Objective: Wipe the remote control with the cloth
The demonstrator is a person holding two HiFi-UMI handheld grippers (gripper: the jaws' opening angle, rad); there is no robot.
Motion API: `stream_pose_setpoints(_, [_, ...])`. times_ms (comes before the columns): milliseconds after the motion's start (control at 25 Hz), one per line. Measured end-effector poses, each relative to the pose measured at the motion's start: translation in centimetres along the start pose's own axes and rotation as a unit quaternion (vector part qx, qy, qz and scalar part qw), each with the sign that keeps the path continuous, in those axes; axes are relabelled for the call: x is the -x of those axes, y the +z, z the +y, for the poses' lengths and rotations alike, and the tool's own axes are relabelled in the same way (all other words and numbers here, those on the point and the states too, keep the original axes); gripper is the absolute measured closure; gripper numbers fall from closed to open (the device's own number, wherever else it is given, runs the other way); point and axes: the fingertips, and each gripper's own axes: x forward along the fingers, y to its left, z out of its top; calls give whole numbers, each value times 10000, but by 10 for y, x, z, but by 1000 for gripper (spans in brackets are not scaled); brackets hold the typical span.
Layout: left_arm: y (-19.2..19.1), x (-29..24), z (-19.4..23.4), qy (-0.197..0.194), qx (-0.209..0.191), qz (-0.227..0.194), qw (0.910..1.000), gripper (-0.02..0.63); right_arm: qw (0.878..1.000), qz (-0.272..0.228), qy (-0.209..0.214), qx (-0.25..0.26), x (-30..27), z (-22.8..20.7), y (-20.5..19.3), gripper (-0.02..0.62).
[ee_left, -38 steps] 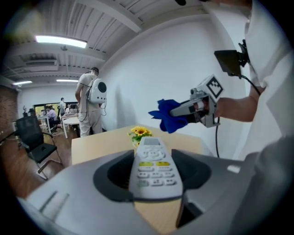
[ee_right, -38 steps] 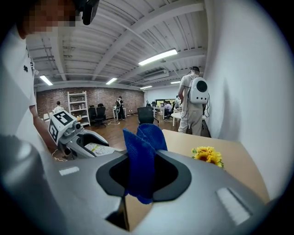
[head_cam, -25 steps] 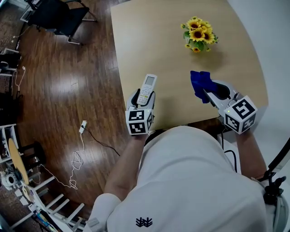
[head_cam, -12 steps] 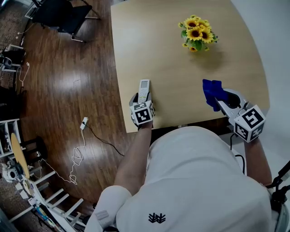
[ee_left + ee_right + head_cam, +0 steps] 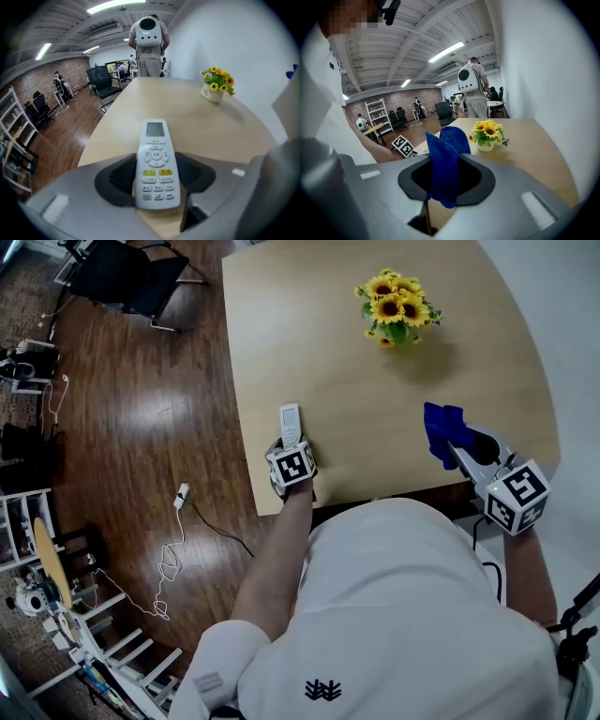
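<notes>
A white remote control (image 5: 290, 421) with a small screen lies lengthwise between the pads of my left gripper (image 5: 291, 442), which is shut on its sides low over the wooden table (image 5: 328, 352), near the left front edge. The left gripper view has the remote (image 5: 156, 161) pointing away from me, buttons up, in the left gripper (image 5: 157, 177). My right gripper (image 5: 454, 448) is shut on a folded blue cloth (image 5: 439, 426) above the table's right front part, well apart from the remote. In the right gripper view the cloth (image 5: 443, 161) stands up from the right gripper (image 5: 446, 180).
A white pot of sunflowers (image 5: 392, 310) stands on the far middle of the table. Dark wood floor lies to the left, with an office chair (image 5: 122, 277) and a white cable (image 5: 173, 549). A person with a white backpack (image 5: 149, 42) stands beyond the table's far end.
My left gripper has come down with the remote, from tilted up to low over the table by its left edge. The right gripper has shifted right with the cloth.
</notes>
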Motion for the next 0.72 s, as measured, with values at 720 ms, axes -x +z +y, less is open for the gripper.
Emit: stream_pose_setpoints(720, [-25, 82, 3, -561, -938, 122, 9939, 290, 9975, -88, 381, -594, -30, 18, -41, 511])
